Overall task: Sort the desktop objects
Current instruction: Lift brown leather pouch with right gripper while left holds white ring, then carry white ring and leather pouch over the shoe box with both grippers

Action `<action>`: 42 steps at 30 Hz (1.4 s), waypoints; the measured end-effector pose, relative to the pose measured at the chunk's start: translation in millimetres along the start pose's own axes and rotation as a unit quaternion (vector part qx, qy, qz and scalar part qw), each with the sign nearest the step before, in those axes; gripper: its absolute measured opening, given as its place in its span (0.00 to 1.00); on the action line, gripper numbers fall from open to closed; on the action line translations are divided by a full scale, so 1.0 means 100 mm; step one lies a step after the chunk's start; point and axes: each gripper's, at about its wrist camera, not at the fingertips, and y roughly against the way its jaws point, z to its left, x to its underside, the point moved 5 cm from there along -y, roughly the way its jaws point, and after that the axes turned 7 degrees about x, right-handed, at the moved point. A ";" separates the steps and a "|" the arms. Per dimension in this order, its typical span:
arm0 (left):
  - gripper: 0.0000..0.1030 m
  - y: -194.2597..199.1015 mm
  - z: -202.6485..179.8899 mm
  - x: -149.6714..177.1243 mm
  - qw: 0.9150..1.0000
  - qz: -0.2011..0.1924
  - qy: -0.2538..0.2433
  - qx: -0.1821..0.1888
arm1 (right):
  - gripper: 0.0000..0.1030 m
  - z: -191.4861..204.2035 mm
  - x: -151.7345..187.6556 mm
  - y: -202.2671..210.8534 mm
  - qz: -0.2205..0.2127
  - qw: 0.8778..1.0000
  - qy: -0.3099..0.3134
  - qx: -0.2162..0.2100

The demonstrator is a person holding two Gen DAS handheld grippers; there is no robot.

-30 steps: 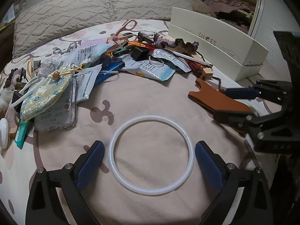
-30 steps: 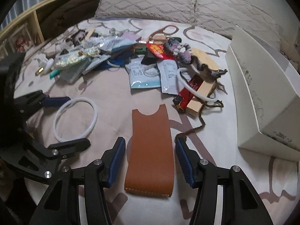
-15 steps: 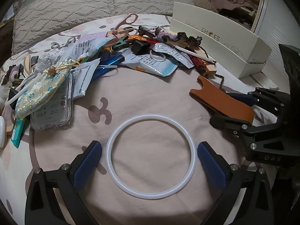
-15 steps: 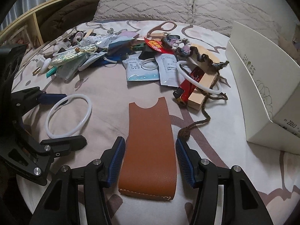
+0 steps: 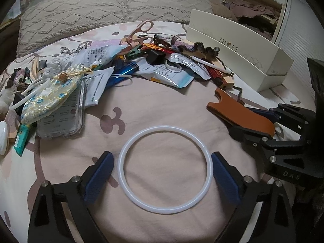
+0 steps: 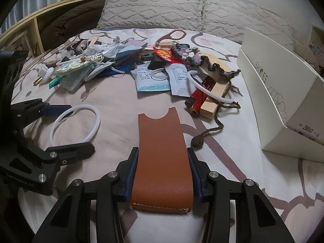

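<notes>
Now your right tool has just closed onto the brown leather sleeve lying on the bed, pads pressing its edges, while your left tool, narrowing slightly, stands open around the white ring, so the sleeve looks ready to lift.

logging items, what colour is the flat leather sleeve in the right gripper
Tan brown leather sleeve; clearest in the right wrist view.

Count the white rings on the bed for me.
3 white rings. One lies alone on the pink sheet before the pile; one rests across the wooden block; a small one sits on a packet. More may be buried.
</notes>
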 end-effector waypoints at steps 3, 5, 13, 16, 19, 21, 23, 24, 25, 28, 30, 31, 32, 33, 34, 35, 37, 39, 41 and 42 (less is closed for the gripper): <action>0.82 0.01 -0.01 0.00 1.000 -0.005 -0.005 -0.010 | 0.44 0.02 0.00 0.01 -0.004 1.000 0.005 0.007; 0.82 0.02 -0.02 0.00 1.000 -0.006 -0.009 -0.014 | 0.44 0.02 0.00 0.01 -0.005 1.000 0.005 0.008; 0.81 0.05 -0.02 0.01 1.000 -0.012 -0.009 -0.016 | 0.44 0.01 0.00 0.05 -0.008 1.000 -0.004 0.004; 0.81 0.06 -0.03 0.00 1.000 -0.012 -0.008 -0.015 | 0.44 0.02 0.00 0.08 -0.012 1.000 -0.006 0.002; 0.81 0.08 -0.02 0.00 1.000 -0.012 -0.003 -0.011 | 0.44 0.02 -0.03 0.14 -0.021 1.000 -0.010 -0.001; 0.81 0.11 -0.02 0.00 1.000 -0.014 0.002 -0.006 | 0.44 0.00 -0.05 0.20 -0.030 0.999 -0.017 -0.002; 0.82 0.13 -0.04 -0.01 1.000 -0.015 0.007 0.000 | 0.44 -0.03 -0.07 0.26 -0.039 0.999 -0.026 -0.003; 0.82 0.14 -0.05 -0.01 1.000 -0.016 0.008 0.002 | 0.44 -0.05 -0.08 0.29 -0.042 0.999 -0.031 -0.004; 0.81 0.16 -0.07 -0.02 1.000 -0.018 0.007 0.003 | 0.44 -0.06 -0.08 0.31 -0.044 0.998 -0.034 -0.004; 0.81 0.21 -0.13 -0.05 1.000 -0.026 -0.001 0.004 | 0.44 -0.10 -0.11 0.38 -0.052 0.998 -0.041 -0.002; 0.82 0.26 -0.16 -0.06 0.999 -0.033 -0.009 -0.002 | 0.44 -0.13 -0.12 0.43 -0.057 0.997 -0.046 0.000; 0.82 0.28 -0.17 -0.07 0.999 -0.036 -0.012 -0.003 | 0.44 -0.14 -0.12 0.46 -0.061 0.997 -0.049 0.002; 0.82 0.31 -0.18 -0.08 0.999 -0.039 -0.012 -0.003 | 0.44 -0.16 -0.13 0.48 -0.064 0.997 -0.052 0.003; 0.82 0.33 -0.19 -0.09 0.999 -0.041 -0.011 -0.003 | 0.44 -0.18 -0.13 0.51 -0.066 0.996 -0.056 0.004; 0.82 0.36 -0.19 -0.10 0.999 -0.044 -0.010 -0.002 | 0.44 -0.21 -0.12 0.53 -0.068 0.996 -0.060 0.005; 0.82 0.38 -0.20 -0.12 0.999 -0.047 -0.009 -0.003 | 0.44 -0.23 -0.12 0.56 -0.069 0.996 -0.064 0.006; 0.82 0.43 -0.22 -0.15 0.998 -0.055 -0.009 -0.004 | 0.44 -0.28 -0.12 0.60 -0.072 0.995 -0.070 0.008; 0.82 0.50 -0.25 -0.19 0.998 -0.064 -0.009 -0.004 | 0.44 -0.33 -0.12 0.66 -0.076 0.994 -0.077 0.011; 0.82 0.55 -0.30 -0.23 0.997 -0.072 -0.010 -0.002 | 0.44 -0.37 -0.12 0.72 -0.082 0.993 -0.082 0.012; 0.82 0.57 -0.32 -0.25 0.997 -0.076 -0.011 -0.001 | 0.44 -0.39 -0.12 0.75 -0.085 0.993 -0.084 0.012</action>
